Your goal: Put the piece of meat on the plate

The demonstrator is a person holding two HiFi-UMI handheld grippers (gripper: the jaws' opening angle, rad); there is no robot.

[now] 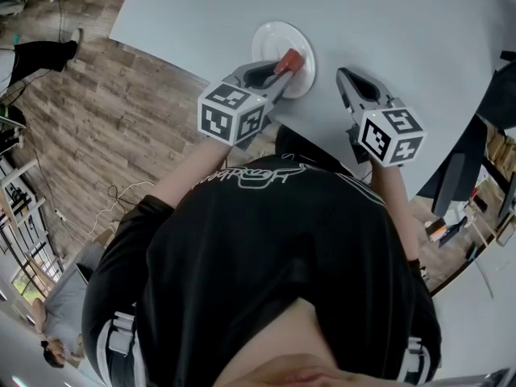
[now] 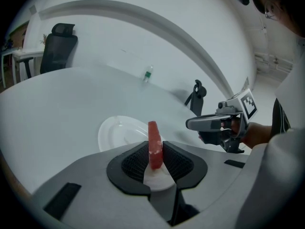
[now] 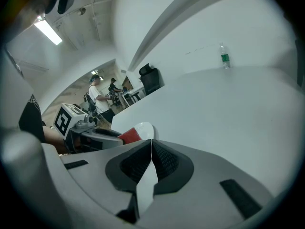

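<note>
A red slab of meat (image 2: 153,138) stands on edge between the pads of my left gripper (image 2: 156,150), which is shut on it. In the head view the meat (image 1: 288,60) hangs over the near right part of the white plate (image 1: 272,40), with the left gripper (image 1: 278,72) reaching in from the near side. The plate (image 2: 118,133) lies on the pale table just beyond the jaws. My right gripper (image 1: 343,76) hovers to the plate's right, apart from it, jaws shut on nothing (image 3: 151,142). It sees the meat (image 3: 128,136) and the plate's rim (image 3: 145,128).
The pale table (image 1: 403,22) stretches far beyond the plate. A plastic bottle (image 2: 147,74) stands at its far side, and a small black stand (image 2: 196,97) lies further right. A black office chair (image 2: 58,51) is at the back left. People stand in the background (image 3: 97,97).
</note>
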